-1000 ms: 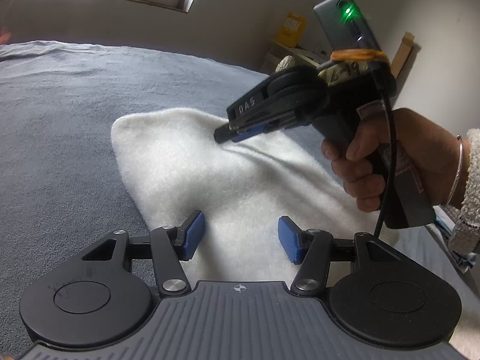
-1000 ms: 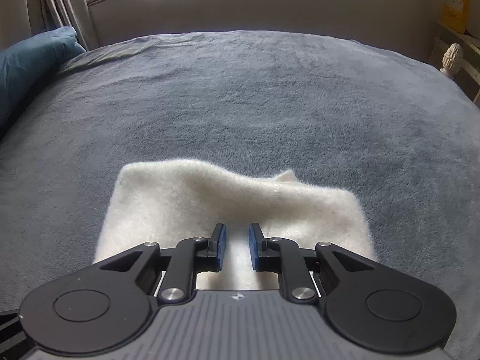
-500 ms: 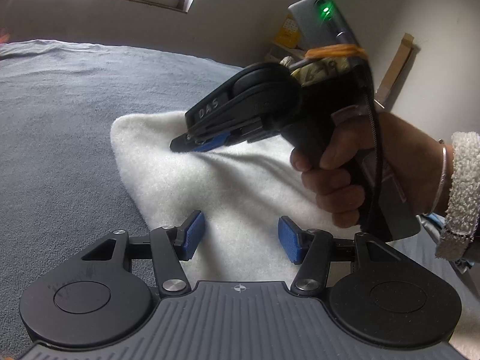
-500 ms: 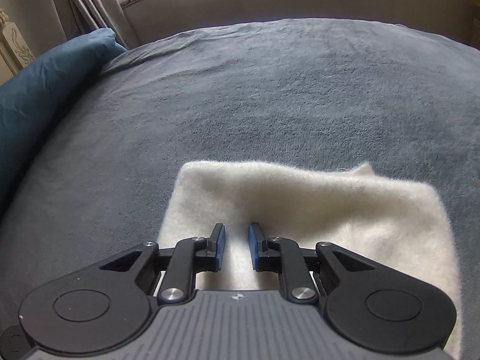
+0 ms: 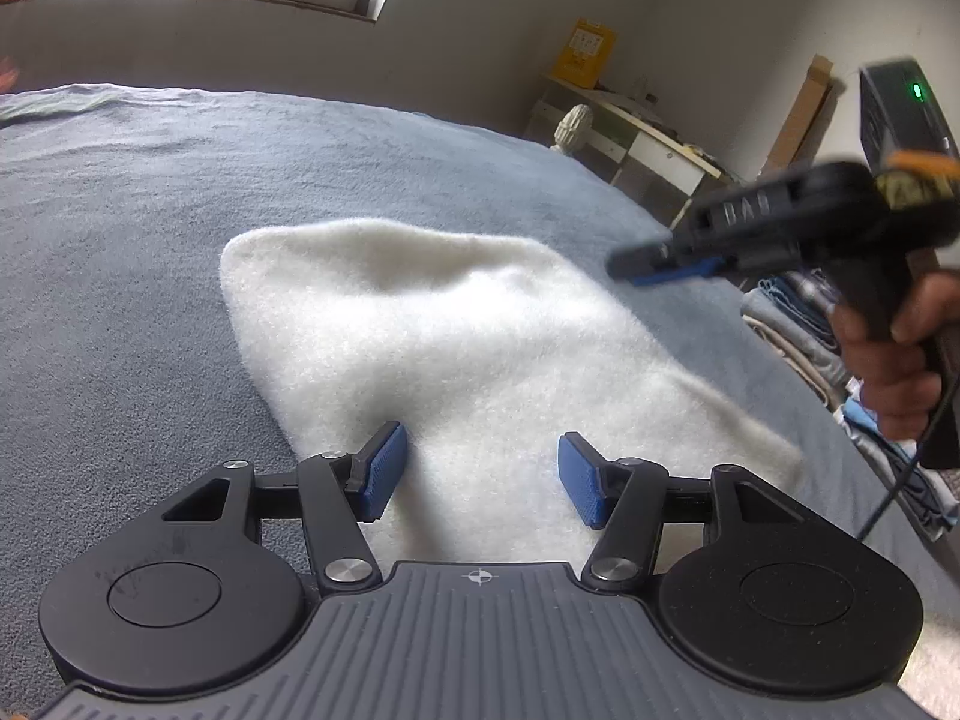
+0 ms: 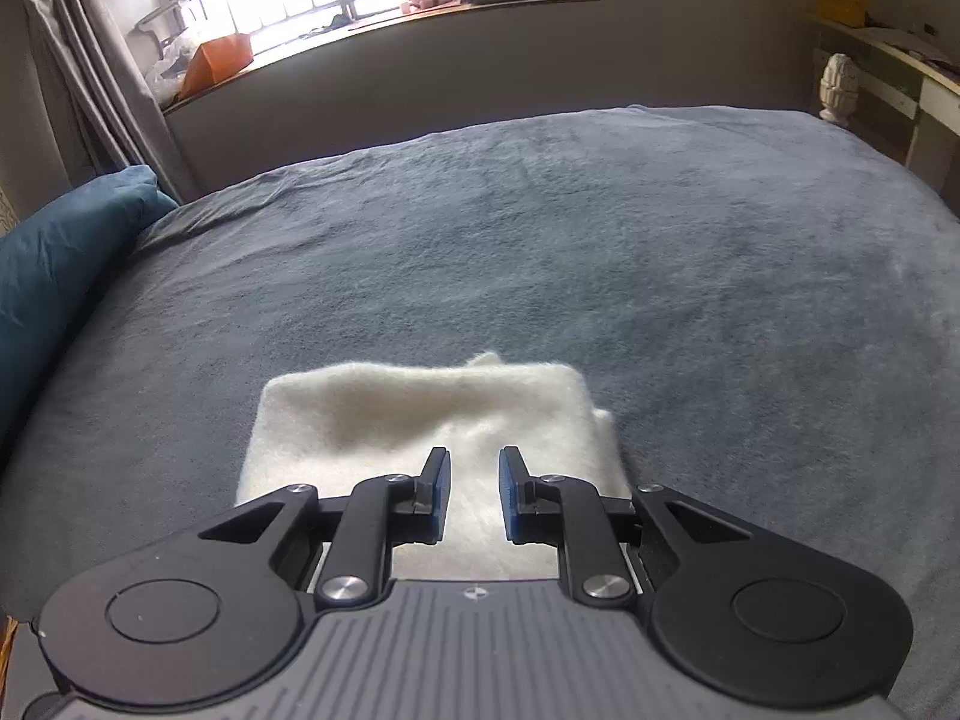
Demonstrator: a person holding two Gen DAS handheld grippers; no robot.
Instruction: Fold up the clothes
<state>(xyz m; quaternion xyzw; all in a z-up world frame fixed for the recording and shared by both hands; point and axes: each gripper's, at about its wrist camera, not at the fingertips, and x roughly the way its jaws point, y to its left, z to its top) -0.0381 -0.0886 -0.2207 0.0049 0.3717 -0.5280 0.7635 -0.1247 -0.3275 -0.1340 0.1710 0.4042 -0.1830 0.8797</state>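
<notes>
Two grippers in play over one white fleecy garment [image 5: 432, 348], folded into a compact rectangle and lying flat on the grey bed [image 5: 120, 228], a little toward its near side. Left gripper [image 5: 477, 477] parked low above the near end of the fabric, blue pads spread apart with nothing pinched between them, in the same spot as a second ago. Right gripper [image 6: 474, 495] narrowed to a slim gap, yet empty, no cloth between its pads. Half a second ago pressed down on the top of the garment; now drawn off to the right and raised clear of it, seen blurred in the left wrist view beside a holding hand [image 5: 894, 372]. Top surface left smooth, apart from a shallow dip near the far edge. Probably the end of a smoothing pass: fold looks finished, with setting the piece aside likely next, perhaps onto the stack of folded clothes [image 5: 798, 324] at the right.
</notes>
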